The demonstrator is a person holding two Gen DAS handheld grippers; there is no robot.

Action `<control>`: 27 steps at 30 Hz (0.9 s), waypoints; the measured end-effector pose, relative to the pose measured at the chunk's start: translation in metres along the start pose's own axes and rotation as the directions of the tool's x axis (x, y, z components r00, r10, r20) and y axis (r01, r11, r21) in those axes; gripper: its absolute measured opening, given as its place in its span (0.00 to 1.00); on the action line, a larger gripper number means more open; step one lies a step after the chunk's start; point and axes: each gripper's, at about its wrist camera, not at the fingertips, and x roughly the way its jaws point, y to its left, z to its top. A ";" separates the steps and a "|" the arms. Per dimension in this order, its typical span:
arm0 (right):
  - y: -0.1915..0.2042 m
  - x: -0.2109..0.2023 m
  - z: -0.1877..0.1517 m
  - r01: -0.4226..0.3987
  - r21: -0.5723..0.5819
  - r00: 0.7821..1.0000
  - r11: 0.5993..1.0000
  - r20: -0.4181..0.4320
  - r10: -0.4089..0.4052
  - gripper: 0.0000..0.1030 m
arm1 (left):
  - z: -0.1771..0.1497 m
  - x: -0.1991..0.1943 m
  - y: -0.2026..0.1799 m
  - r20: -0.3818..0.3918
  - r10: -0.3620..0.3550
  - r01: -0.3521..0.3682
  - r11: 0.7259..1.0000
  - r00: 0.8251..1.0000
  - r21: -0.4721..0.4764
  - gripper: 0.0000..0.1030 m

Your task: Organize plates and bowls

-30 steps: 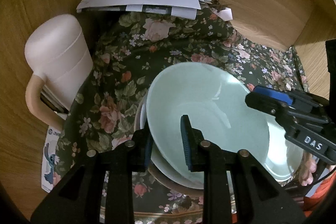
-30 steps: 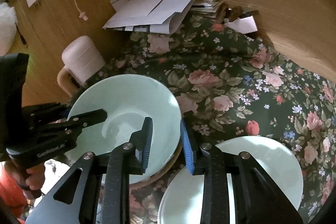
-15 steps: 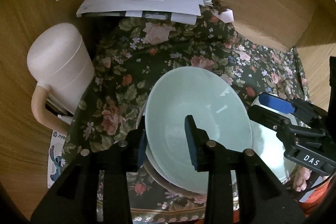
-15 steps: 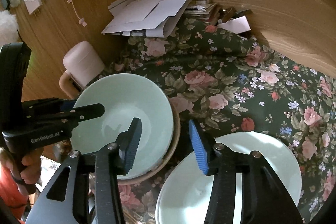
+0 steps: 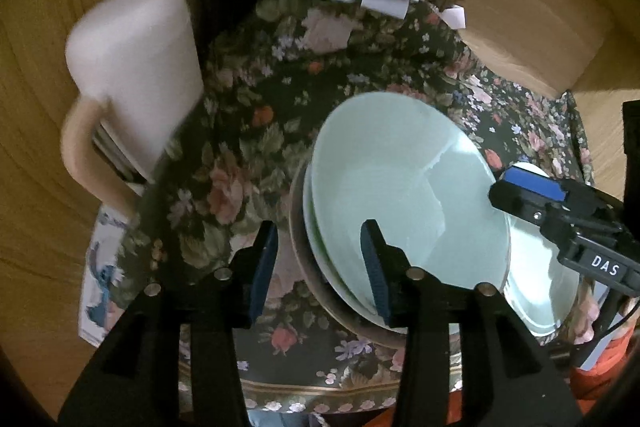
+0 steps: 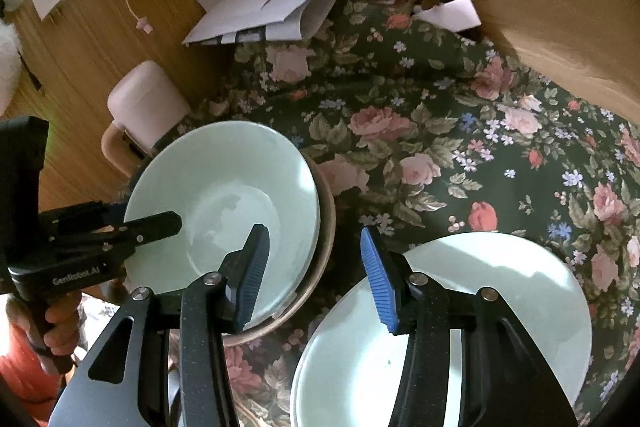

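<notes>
Pale green bowl [image 6: 224,211] sits nested in a tan-rimmed bowl [image 6: 326,223] on the floral tabletop [image 6: 440,131]. Left gripper [image 5: 318,267] jaws open, straddling the near rim without contact. Right gripper [image 6: 314,271] jaws open, empty, between bowl and plates [image 6: 500,291]. Plate count unclear; lower edge cut off.
</notes>
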 end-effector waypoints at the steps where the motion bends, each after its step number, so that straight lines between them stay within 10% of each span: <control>1: 0.001 0.003 0.000 0.000 -0.002 1.000 1.000 -0.008 0.000 0.43 | -0.001 0.001 0.002 -0.003 -0.013 0.013 1.000 1.000 -0.006 0.42; 12: 0.009 0.034 0.001 -0.045 -0.004 0.995 0.999 -0.090 0.045 0.43 | -0.010 0.025 0.000 -0.061 -0.113 0.112 0.993 0.992 -0.031 0.45; 27: 0.007 0.039 0.004 -0.031 0.025 0.995 0.999 -0.093 0.033 0.39 | -0.007 0.020 -0.011 -0.016 -0.042 0.042 0.998 0.999 -0.043 0.45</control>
